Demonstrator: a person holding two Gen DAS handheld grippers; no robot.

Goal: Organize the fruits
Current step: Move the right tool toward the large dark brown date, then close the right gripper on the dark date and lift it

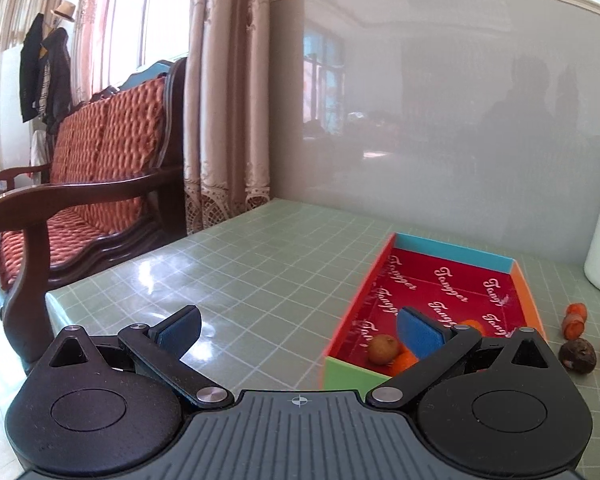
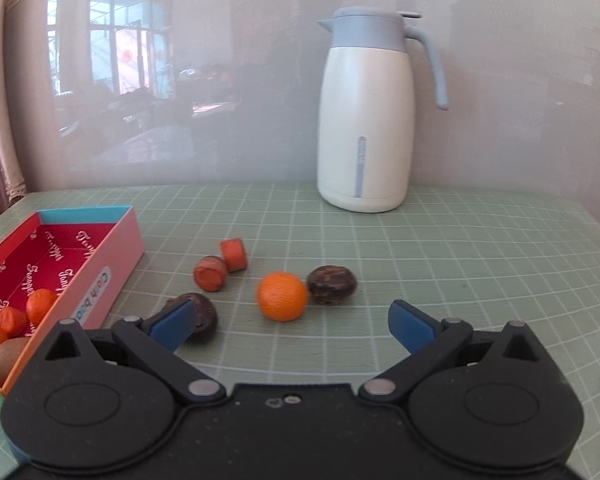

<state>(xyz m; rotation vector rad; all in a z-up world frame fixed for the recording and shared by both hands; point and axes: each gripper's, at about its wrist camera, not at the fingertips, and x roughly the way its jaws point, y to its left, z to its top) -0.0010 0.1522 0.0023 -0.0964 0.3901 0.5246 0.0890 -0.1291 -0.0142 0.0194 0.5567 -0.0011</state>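
Left wrist view showed the left tool spread wide and empty above the green gridded table, with the box just to its right already holding a brown fruit and some orange ones at its near end. Right wrist view had the same box at the far left, then loose fruit on the table: a dark fruit partly behind the left fingertip, two orange cut pieces, the tangerine almost centred, and a second dark fruit touching it. The right tool was wide and empty, poised just short of the tangerine. The likely step was picking that tangerine; it seemed best to straddle its widest part, avoid nudging the dark neighbour, and close gently. A white jug stood well behind.
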